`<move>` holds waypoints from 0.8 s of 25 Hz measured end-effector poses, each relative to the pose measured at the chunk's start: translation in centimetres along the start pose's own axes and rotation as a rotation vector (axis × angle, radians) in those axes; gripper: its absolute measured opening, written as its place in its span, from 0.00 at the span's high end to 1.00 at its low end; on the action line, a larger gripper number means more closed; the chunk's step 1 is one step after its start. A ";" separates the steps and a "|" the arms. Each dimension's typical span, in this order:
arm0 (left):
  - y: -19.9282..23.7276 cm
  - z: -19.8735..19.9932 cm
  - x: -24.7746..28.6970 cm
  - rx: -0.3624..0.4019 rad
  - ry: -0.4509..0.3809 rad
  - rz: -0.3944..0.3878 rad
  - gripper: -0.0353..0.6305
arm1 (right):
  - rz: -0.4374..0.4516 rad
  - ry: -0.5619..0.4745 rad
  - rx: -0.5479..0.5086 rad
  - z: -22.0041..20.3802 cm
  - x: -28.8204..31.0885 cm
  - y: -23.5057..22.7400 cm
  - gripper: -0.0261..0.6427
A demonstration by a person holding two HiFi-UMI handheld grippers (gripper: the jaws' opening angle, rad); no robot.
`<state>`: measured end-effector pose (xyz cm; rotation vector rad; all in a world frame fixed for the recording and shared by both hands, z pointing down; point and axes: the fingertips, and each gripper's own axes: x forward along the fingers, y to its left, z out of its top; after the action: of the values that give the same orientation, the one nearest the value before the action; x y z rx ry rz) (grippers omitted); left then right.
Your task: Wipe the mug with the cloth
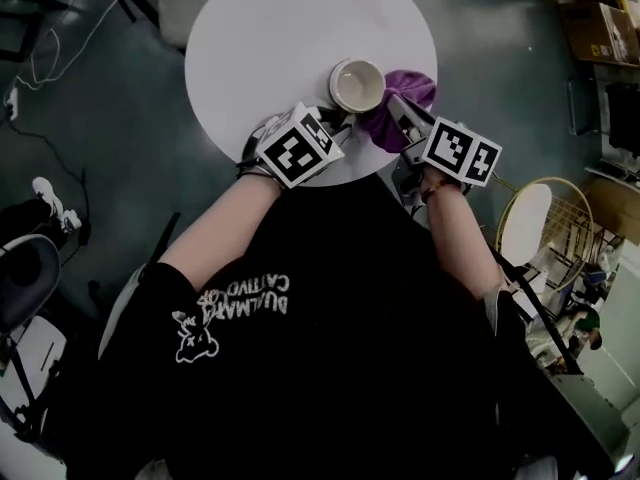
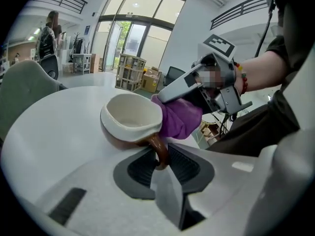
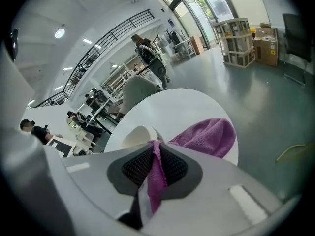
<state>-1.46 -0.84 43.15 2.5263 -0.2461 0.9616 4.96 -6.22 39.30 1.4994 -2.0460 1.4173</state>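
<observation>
Left claw (image 2: 161, 158) clamped on brown handle (image 2: 158, 149) of mug (image 2: 130, 119), pads narrow on either side of it. Mug white inside, brown outside, mouth up and slightly tilted, by near edge of round white worktop (image 1: 250, 38) (can't tell whether its base rests there). Right claw (image 3: 154, 157) pinched on fold of purple cloth (image 3: 209, 137). Rest of cloth bunched beyond claw tips, pressed against side of mug facing away from left claw. Both claws meet over near edge.
</observation>
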 end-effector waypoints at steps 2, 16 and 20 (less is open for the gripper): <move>0.2 0.1 0.1 0.002 0.001 -0.002 0.82 | -0.005 -0.006 0.001 0.2 0.1 -0.1 0.90; 0.0 -1.2 1.2 -0.100 0.088 0.065 0.83 | 0.143 0.070 -0.043 -0.4 1.3 -1.5 0.90; 0.2 -1.8 1.3 -0.137 0.126 0.096 0.83 | 0.229 0.118 -0.066 -0.1 2.3 -1.5 0.90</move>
<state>-1.64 -0.18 45.27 2.3384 -0.3850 1.0973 5.16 -7.48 41.71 1.1573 -2.2232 1.4627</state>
